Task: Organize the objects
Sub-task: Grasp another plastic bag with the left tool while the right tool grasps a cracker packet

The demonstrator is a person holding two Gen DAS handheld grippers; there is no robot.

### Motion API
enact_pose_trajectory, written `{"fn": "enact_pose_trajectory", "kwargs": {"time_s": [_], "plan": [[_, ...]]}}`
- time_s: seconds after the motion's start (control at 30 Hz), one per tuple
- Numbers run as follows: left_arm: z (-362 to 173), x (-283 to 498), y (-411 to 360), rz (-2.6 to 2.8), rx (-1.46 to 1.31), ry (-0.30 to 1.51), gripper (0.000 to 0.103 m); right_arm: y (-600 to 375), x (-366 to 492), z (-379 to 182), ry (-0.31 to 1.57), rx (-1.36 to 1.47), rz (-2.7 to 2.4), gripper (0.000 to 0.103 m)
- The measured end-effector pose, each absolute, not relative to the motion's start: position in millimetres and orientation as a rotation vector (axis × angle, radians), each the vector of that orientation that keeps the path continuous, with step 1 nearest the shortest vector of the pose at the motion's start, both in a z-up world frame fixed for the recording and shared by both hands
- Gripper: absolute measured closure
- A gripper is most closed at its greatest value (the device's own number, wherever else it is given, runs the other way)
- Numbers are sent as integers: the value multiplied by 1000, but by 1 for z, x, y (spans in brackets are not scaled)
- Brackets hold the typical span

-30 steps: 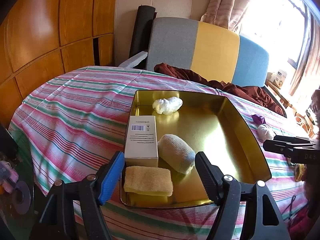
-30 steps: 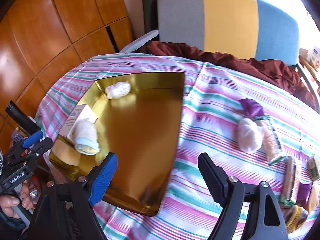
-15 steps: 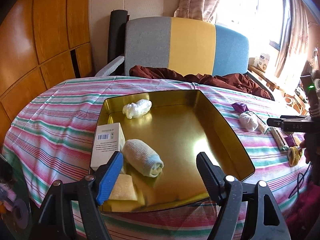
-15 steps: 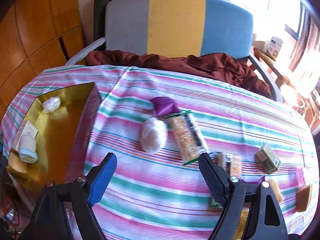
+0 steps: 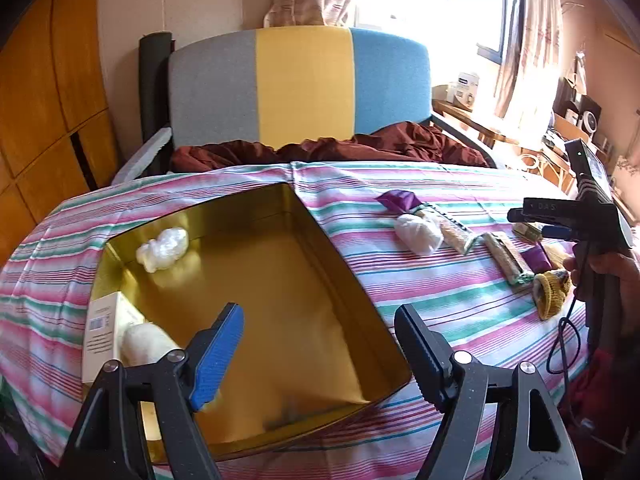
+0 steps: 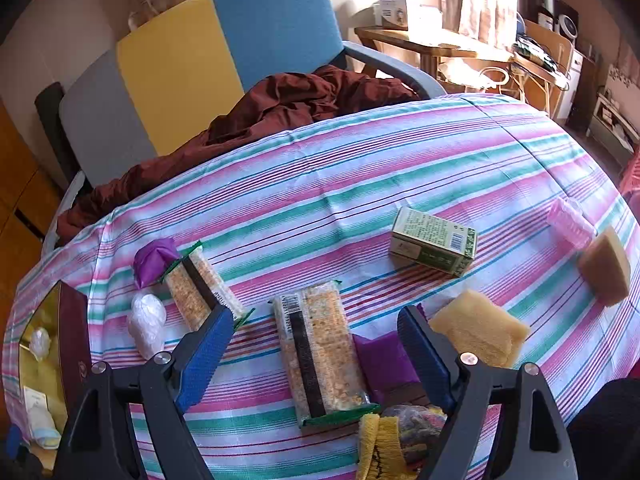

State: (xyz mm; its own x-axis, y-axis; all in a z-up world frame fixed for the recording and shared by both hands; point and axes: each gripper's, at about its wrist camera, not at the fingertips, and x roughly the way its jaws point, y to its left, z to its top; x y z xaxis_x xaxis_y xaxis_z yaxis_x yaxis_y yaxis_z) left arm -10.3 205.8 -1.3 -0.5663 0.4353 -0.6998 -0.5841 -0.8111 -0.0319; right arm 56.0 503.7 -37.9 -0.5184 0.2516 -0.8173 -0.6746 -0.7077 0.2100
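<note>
Striped cloth (image 5: 420, 304) covers the table, with a tri-colour chair behind it. From your left wrist, the gold tin (image 5: 352, 280) fills the middle; a white wad (image 5: 162, 245) lies at its ten o'clock corner, and a white box (image 5: 100, 340) and a rolled cloth (image 5: 146, 342) sit at eight o'clock. Your left gripper (image 5: 318, 344) hangs over the tin, jaws parted with nothing between them. Its blue pad sits close to the rolled cloth, so a careless sweep could knock that out of place.

From your right wrist, the loose items lie well clear of the tin, which shows only at the nine o'clock edge. Your right gripper (image 6: 312, 344) is spread wide and empty above a snack bar (image 6: 320, 352). A purple packet (image 6: 384, 356) touches the bar at three o'clock, with a yellow sponge (image 6: 480, 328) just beyond. Descend off-centre and you may pinch the packet too, or the slick wrapper may slip. A yellow knit piece (image 6: 378, 448) at six o'clock could snag.
</note>
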Motion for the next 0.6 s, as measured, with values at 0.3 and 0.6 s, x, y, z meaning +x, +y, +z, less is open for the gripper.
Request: {"fn": "enact_pose_trajectory", "kwargs": {"time_s": [0.3,0.6], "plan": [[-15,-16,280,2187,-1060,265,36,533,83,-34,953,-930,2173,17],[-29,-58,340,2140,-1202,146,49,544,90,-34,1039,-880,2169,17]]}}
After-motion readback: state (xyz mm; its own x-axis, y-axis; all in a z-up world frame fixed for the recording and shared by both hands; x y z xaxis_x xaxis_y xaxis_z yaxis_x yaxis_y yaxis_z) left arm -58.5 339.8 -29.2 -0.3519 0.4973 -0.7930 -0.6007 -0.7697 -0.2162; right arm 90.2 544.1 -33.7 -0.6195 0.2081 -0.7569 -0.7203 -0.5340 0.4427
